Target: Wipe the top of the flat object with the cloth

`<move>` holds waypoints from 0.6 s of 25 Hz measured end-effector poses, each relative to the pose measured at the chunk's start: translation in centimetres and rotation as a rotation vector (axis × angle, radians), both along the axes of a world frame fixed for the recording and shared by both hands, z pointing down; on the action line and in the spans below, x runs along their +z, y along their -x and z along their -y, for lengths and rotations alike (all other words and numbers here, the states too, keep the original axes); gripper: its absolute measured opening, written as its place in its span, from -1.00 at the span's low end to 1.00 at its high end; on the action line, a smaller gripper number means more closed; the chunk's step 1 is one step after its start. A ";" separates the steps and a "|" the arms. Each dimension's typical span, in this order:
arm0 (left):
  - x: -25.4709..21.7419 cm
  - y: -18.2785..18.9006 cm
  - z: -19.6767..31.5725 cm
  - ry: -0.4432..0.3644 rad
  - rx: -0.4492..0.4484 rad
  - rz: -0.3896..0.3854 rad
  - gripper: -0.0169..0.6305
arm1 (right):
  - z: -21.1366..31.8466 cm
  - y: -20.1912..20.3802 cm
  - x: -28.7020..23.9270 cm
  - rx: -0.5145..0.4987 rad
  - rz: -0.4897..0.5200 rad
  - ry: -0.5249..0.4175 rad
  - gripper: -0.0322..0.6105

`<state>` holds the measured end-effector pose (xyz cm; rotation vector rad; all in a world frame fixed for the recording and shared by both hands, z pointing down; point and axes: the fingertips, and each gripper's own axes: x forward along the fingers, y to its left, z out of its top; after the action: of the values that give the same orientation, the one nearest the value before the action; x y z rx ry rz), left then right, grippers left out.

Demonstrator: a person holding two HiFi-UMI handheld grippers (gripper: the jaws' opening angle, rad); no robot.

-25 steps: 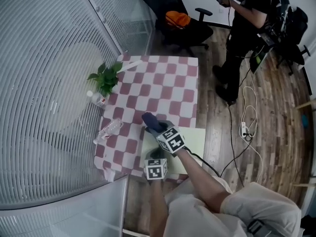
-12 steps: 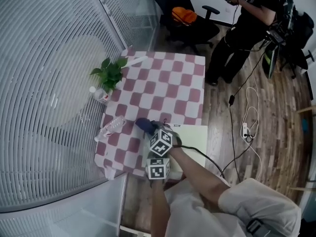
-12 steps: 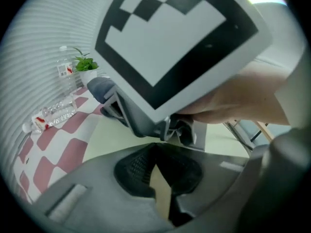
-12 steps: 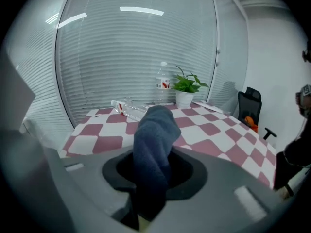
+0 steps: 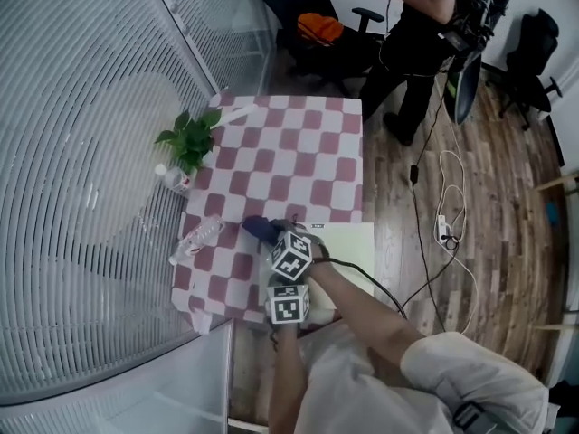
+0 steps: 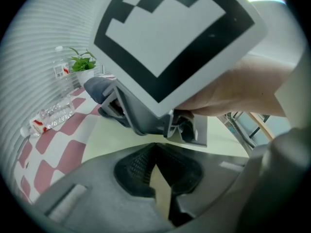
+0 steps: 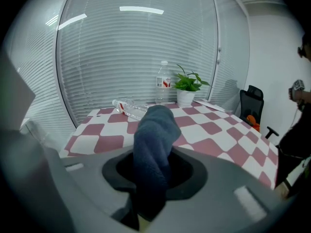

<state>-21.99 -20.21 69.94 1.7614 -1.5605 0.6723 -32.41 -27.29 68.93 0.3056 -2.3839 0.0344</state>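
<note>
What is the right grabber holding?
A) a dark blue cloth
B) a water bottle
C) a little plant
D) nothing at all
A: in the right gripper view, the dark blue cloth is pinched between the jaws of the right gripper and sticks up in front of the checkered table.

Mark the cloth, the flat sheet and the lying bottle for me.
cloth [image 7: 153, 144], right gripper view, on its folded middle between the jaws.
flat sheet [image 5: 357, 242], head view, on its bare right part.
lying bottle [image 5: 199, 240], head view, on its clear body.
</note>
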 end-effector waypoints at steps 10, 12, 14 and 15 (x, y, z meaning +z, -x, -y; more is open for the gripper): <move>0.0 -0.1 -0.3 -0.001 0.013 0.015 -0.92 | -0.5 -1.1 0.0 -0.032 -0.019 -0.013 -0.54; 0.2 -0.2 -0.3 -0.002 0.014 0.017 -0.92 | -0.6 -1.7 0.2 -0.030 -0.022 -0.020 -0.54; 0.4 -0.2 -0.5 0.000 0.016 0.018 -0.92 | -0.6 -2.2 0.2 -0.024 -0.023 -0.025 -0.54; 0.4 -0.2 -0.5 -0.002 0.016 0.020 -0.92 | -0.6 -2.4 0.2 -0.020 -0.023 -0.028 -0.54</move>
<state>-21.79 -19.74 70.36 1.7752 -1.5622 0.6982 -29.97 -26.72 69.10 0.2934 -2.3663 -0.0114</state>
